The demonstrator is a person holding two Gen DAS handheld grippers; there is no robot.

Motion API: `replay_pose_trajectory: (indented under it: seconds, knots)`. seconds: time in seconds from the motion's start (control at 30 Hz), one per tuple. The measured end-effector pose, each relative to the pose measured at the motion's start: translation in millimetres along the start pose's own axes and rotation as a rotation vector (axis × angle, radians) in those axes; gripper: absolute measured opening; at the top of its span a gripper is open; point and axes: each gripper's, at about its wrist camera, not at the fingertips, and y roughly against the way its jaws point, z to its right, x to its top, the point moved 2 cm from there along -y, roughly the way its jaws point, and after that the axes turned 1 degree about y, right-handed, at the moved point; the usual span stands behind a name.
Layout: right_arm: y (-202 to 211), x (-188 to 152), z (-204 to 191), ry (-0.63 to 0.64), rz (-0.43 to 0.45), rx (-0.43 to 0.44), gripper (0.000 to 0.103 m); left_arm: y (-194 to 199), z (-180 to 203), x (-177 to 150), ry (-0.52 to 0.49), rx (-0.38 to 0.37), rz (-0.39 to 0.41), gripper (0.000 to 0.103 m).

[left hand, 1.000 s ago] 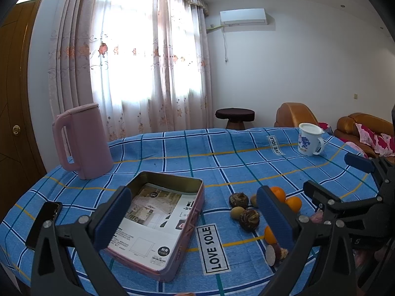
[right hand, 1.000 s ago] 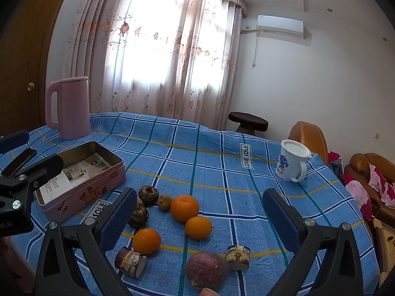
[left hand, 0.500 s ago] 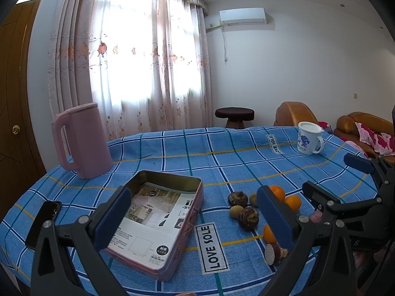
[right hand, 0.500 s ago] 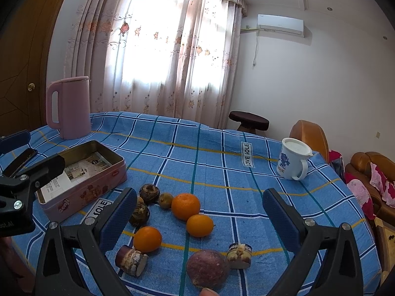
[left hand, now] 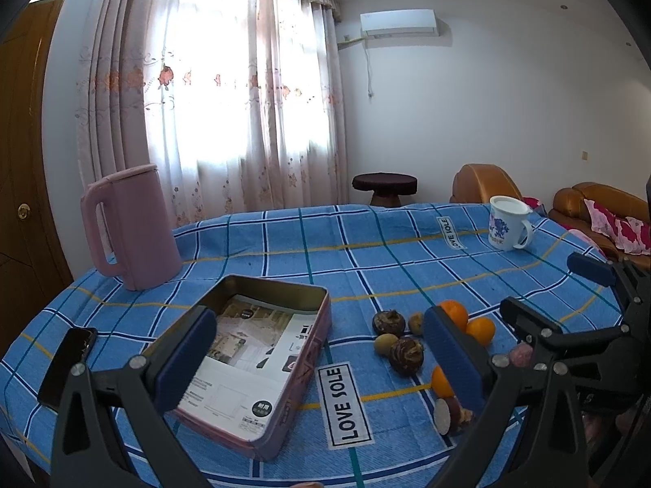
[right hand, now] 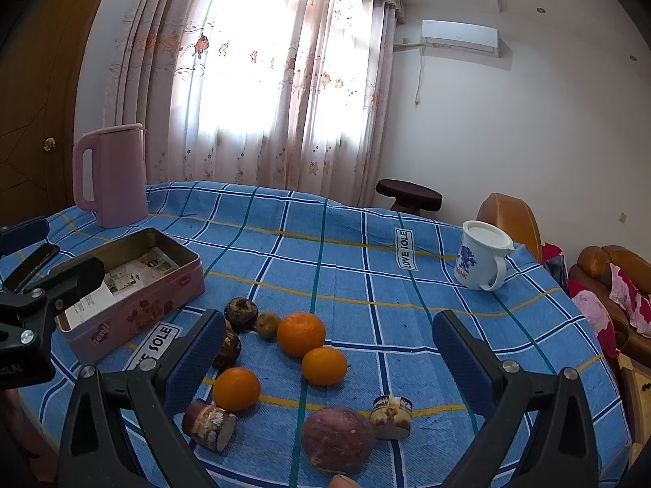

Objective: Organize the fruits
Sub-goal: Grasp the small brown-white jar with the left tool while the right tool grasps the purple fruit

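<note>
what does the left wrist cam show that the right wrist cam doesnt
Only the left wrist view shows the whole black phone and the printed sheet across the tin's floor. Only the right wrist view shows the big purple fruit in full and the cut piece beside it. Both show the pink tin, pink kettle, white mug, oranges and open, empty left tongs and right tongs.

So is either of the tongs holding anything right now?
No. The left tongs and right tongs are both open, with nothing between them.

Bare cloth [right hand: 346,284] beyond fruit cluster [right hand: 301,333]
</note>
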Motion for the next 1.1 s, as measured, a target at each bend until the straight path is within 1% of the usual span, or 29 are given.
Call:
replay_pose_trajectory:
  seconds: [0.1,0.2,0.33,0.37,0.43,0.5,0.57,0.6,0.63,0.77,0.8,0.83,0.87,0.9,0.93,0.97,1.03,1.07,1.1]
  knots:
    - [2,-7,8,0.001,-0.003,-0.003,0.102,-3,3,-6,-0.003,-0.011,-0.015,0.103]
    - [5,-23,19,-0.001,-0.02,-0.023,0.102,-9,9,-15,-0.015,-0.024,-0.042,0.103]
    - [10,-47,36,-0.036,-0.034,-0.027,0.102,-21,24,-35,-0.027,-0.077,-0.103,0.103]
    - [12,-54,41,-0.046,-0.036,-0.027,0.102,-25,32,-41,-0.042,-0.104,-0.13,0.103]
    - [13,-62,45,-0.056,-0.04,-0.032,0.102,-30,42,-47,-0.052,-0.125,-0.157,0.103]
    - [14,-68,49,-0.067,-0.04,-0.032,0.102,-35,55,-54,-0.073,-0.161,-0.188,0.102]
    - [13,-71,51,-0.074,-0.044,-0.015,0.102,-37,62,-56,-0.091,-0.176,-0.2,0.097]
    - [12,-73,53,-0.077,-0.044,-0.003,0.102,-38,68,-59,-0.102,-0.197,-0.213,0.091]
    - [11,-73,53,-0.08,-0.042,0.007,0.102,-40,72,-60,-0.108,-0.209,-0.225,0.088]
    - [7,-75,50,-0.078,-0.043,0.048,0.101,-46,82,-68,-0.12,-0.246,-0.269,0.083]
    - [6,-74,49,-0.076,-0.041,0.065,0.099,-47,82,-69,-0.122,-0.251,-0.275,0.08]
    - [5,-74,47,-0.071,-0.041,0.08,0.093,-47,84,-70,-0.127,-0.26,-0.28,0.074]
    - [2,-73,44,-0.066,-0.048,0.092,0.089,-49,85,-71,-0.131,-0.265,-0.284,0.071]
    - [-2,-72,42,-0.062,-0.061,0.106,0.08,-50,86,-72,-0.135,-0.274,-0.294,0.064]
    - [-4,-71,40,-0.061,-0.07,0.12,0.076,-51,87,-73,-0.135,-0.282,-0.304,0.058]
    - [-7,-71,38,-0.059,-0.076,0.135,0.076,-52,87,-75,-0.133,-0.292,-0.313,0.055]
    - [-12,-71,32,-0.045,-0.096,0.153,0.076,-53,86,-76,-0.126,-0.323,-0.325,0.043]
    - [-13,-72,30,-0.039,-0.107,0.157,0.075,-53,86,-77,-0.117,-0.346,-0.329,0.041]
    - [-16,-73,28,-0.035,-0.125,0.165,0.07,-52,86,-77,-0.121,-0.342,-0.325,0.04]
